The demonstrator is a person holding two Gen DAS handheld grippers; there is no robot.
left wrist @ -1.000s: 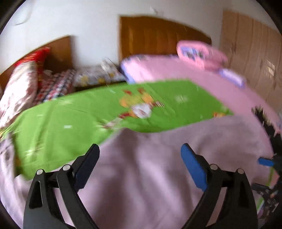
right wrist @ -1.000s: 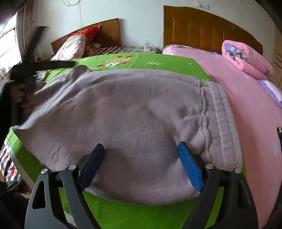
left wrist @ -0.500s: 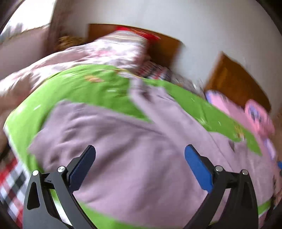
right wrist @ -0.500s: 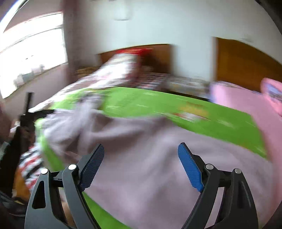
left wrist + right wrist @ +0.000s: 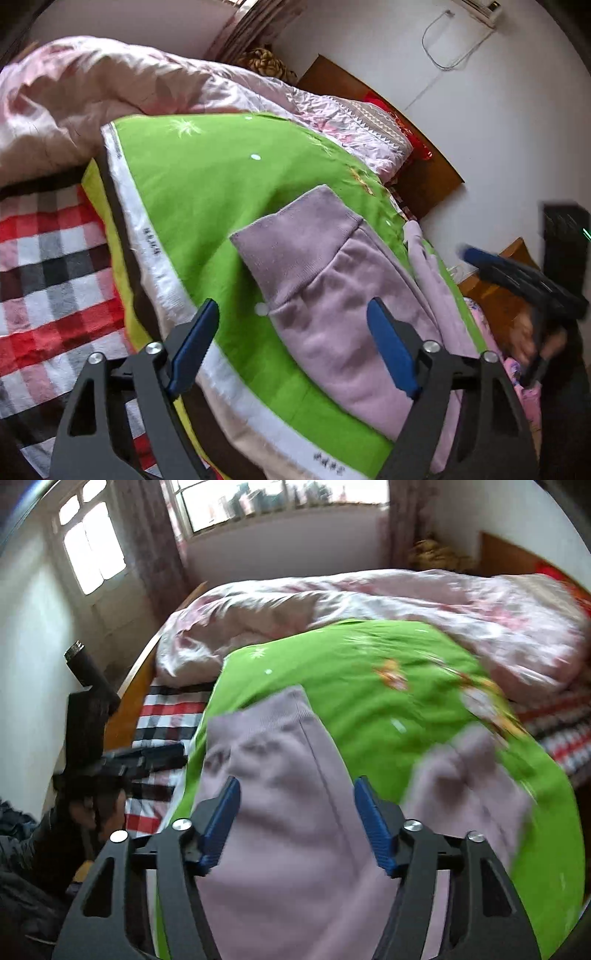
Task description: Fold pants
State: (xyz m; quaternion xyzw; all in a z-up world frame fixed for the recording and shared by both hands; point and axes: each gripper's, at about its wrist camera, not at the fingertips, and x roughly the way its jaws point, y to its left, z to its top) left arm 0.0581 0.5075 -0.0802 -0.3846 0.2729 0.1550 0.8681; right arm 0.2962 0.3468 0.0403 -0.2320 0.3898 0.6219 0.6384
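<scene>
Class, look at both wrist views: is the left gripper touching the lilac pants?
Cannot tell. In the left wrist view the left gripper is open over the lilac pants cuff, but neither view plainly shows contact or a gap.

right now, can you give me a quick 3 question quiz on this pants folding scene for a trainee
1. True or false: the left hand-held gripper is shut on the pants.
2. What does the pants' ribbed cuff lie on? A) checked blanket B) green sheet C) pink quilt
3. Fill in: the right hand-held gripper hangs over the pants with its jaws ____.

Key:
1. False. Its jaws stand apart with nothing between them.
2. B, the green sheet.
3. Open.
</scene>
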